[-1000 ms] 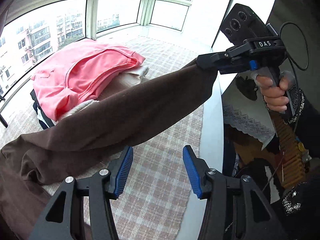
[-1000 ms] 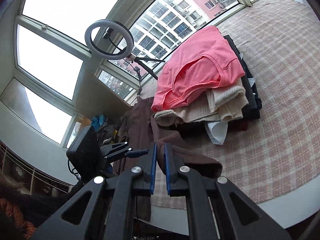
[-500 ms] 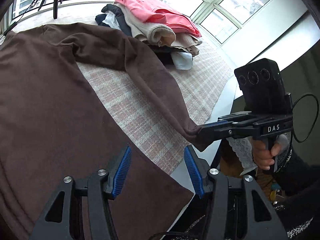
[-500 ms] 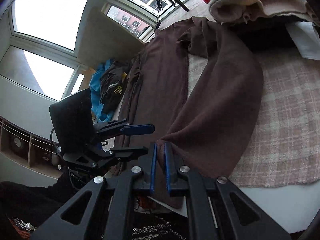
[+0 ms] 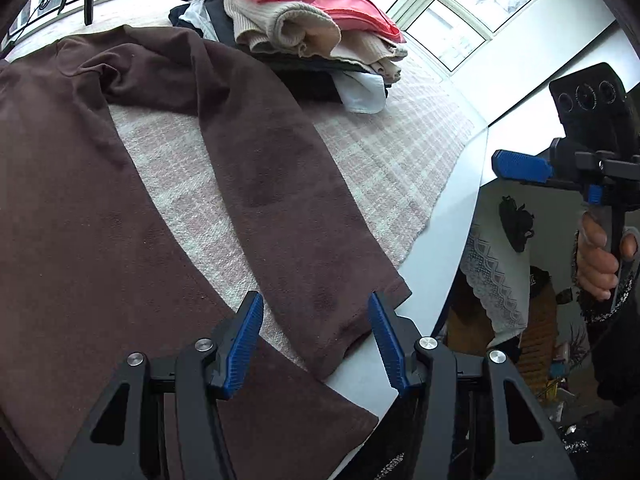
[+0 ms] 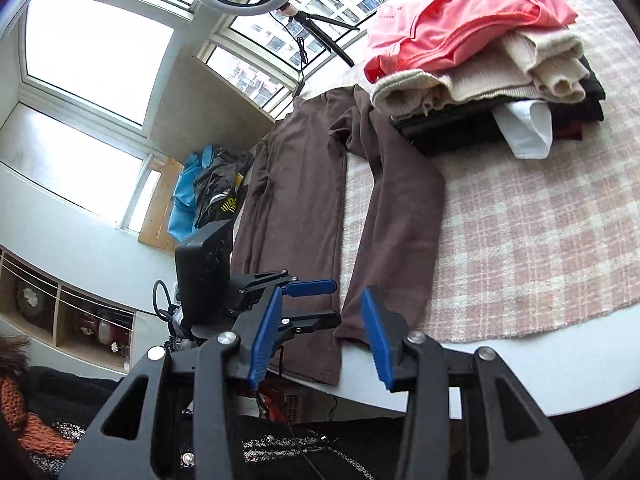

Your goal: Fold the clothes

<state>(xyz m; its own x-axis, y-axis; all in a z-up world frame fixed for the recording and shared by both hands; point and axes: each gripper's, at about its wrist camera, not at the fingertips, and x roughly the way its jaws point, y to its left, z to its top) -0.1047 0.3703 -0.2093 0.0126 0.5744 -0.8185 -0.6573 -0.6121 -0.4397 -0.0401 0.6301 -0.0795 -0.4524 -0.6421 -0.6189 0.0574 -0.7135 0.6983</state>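
Looking down my left tool (image 5: 316, 344), I see the brown garment (image 5: 72, 240) spread on the table (image 5: 452, 240), its sleeve cuff (image 5: 352, 312) lying under and between the half-open jaws, nothing gripped. The garment's lower edge is cut off by the frame. A hand (image 5: 596, 256) holds my right tool (image 5: 520, 166) off the table's edge.

From the right view, my right tool (image 6: 320, 332) hovers over the cuff (image 6: 352, 324), jaws opening and empty. The left tool (image 6: 316, 300) points in from the left. A clothes pile (image 6: 480, 60) sits beyond.
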